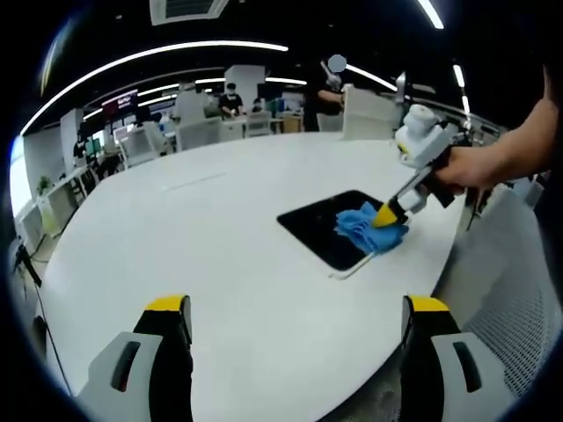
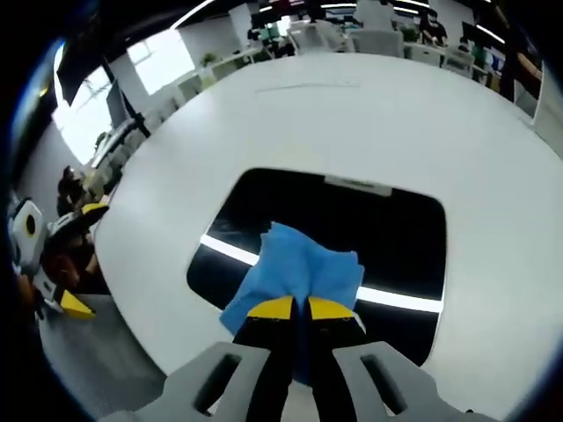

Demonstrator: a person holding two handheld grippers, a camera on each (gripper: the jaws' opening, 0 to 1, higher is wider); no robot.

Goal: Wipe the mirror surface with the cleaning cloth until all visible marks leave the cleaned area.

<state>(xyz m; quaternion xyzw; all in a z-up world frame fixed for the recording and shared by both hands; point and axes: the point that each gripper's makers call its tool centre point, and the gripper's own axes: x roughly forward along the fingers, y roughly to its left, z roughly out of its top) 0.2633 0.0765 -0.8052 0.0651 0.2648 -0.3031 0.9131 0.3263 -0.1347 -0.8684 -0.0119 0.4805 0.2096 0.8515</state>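
Mirror [image 2: 387, 233] lies flat near the edge of the white table [image 1: 220, 229]. Right gripper [image 2: 300, 308] is clamped on the blue cleaning cloth [image 2: 295, 268], pressing it onto the glass. Left gripper [image 1: 295, 308] hovers over the table, jaws spread, holding nothing.

No text, label, brand, number or sign can be read in either view. The screen [image 1: 120, 103] on the far wall in the left gripper view glows red and white, but whatever it carries is too small and blurred to make out.
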